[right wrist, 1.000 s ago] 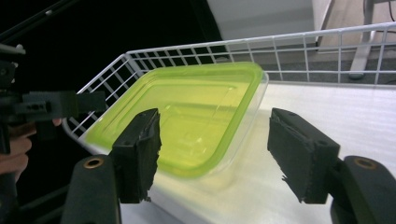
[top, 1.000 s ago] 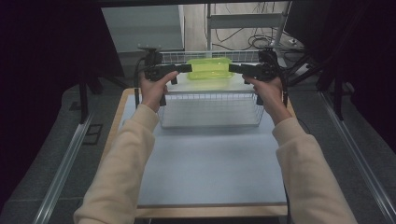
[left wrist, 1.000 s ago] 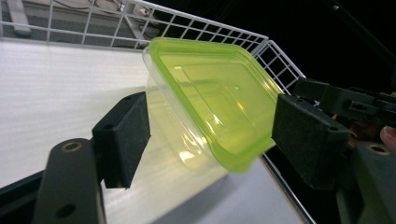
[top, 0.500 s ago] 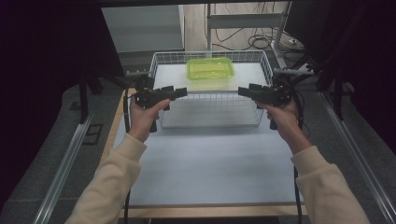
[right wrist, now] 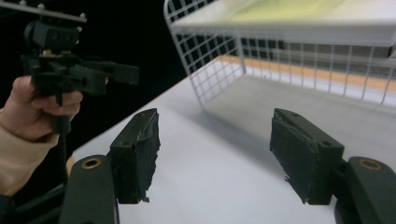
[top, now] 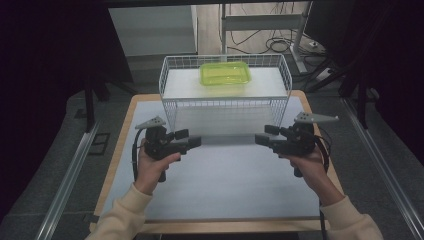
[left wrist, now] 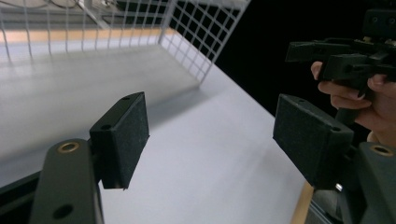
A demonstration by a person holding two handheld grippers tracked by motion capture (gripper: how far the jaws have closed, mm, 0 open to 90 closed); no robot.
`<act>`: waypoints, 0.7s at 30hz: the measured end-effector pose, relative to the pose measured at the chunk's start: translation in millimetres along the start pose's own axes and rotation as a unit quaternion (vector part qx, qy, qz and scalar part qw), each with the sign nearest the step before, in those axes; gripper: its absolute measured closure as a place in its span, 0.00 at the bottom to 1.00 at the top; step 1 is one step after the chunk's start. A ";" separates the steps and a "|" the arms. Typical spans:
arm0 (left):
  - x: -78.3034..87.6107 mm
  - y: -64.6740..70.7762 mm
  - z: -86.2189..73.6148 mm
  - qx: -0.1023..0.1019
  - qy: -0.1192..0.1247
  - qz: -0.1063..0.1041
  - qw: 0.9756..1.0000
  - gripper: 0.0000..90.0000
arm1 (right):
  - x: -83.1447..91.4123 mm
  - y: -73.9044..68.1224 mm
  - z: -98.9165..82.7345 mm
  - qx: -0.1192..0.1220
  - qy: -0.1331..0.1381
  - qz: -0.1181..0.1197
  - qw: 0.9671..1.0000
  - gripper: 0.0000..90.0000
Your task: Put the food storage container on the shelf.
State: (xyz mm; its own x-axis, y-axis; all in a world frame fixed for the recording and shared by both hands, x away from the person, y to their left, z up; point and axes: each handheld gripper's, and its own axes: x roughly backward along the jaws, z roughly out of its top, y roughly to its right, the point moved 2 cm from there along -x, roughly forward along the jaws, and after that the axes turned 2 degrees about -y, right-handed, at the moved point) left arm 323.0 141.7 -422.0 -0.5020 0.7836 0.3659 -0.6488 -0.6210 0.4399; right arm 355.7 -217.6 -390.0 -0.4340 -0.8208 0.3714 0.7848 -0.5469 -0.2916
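- Left gripper [top: 192, 138], centre-left of the high view, points right, jaws wide apart, empty.
- Right gripper [top: 261, 135], centre-right, points left, jaws spread, empty.

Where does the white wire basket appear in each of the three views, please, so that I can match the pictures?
High view: the white wire basket stands at upper centre, on the table's far half, with a green container on its top shelf.
Left gripper view: its mesh wall runs along the top.
Right gripper view: it fills the upper right.
Shared landmark: the pale table top.
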 end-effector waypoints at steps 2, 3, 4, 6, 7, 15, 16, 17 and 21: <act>0.0 1.2 -11.5 -0.002 -0.006 -0.001 1.000 0.29 | 2.0 -2.9 -13.1 0.002 -0.003 0.002 1.000 0.37; -0.5 1.3 -18.2 -0.006 -0.012 -0.002 1.000 0.29 | 2.3 -3.8 -19.5 -0.001 -0.006 0.003 1.000 0.37; -1.1 1.8 -24.9 -0.007 -0.017 -0.001 1.000 0.29 | 2.9 -4.2 -26.2 -0.001 -0.009 0.002 1.000 0.37; -2.4 2.1 -37.5 -0.009 -0.026 0.001 1.000 0.28 | 3.1 -4.0 -39.7 -0.005 -0.014 0.003 1.000 0.36; -3.3 1.4 -43.5 -0.009 -0.030 0.001 1.000 0.28 | 3.2 -3.2 -46.5 -0.008 -0.014 0.004 1.000 0.36; -12.7 -4.9 -69.4 0.001 -0.058 0.003 0.998 0.27 | 1.1 9.7 -81.3 -0.029 -0.035 -0.008 0.999 0.36; -13.1 -4.5 -69.5 0.001 -0.057 0.003 0.998 0.27 | 1.3 9.9 -81.5 -0.029 -0.035 -0.009 0.999 0.35; -13.1 -3.8 -69.6 -0.001 -0.056 0.003 0.998 0.27 | 2.0 9.8 -81.5 -0.025 -0.034 -0.011 0.999 0.35; -12.9 -2.1 -72.1 -0.008 -0.057 0.006 0.998 0.27 | 4.6 12.2 -85.7 -0.015 -0.032 -0.022 0.999 0.35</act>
State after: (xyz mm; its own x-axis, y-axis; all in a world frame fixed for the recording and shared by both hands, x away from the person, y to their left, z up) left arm 289.6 134.1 -486.7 -0.4421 0.7680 0.4633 -0.6523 -0.6299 0.4217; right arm 325.3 -242.1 -467.4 -0.4370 -0.7844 0.4402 0.7521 -0.5871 -0.2995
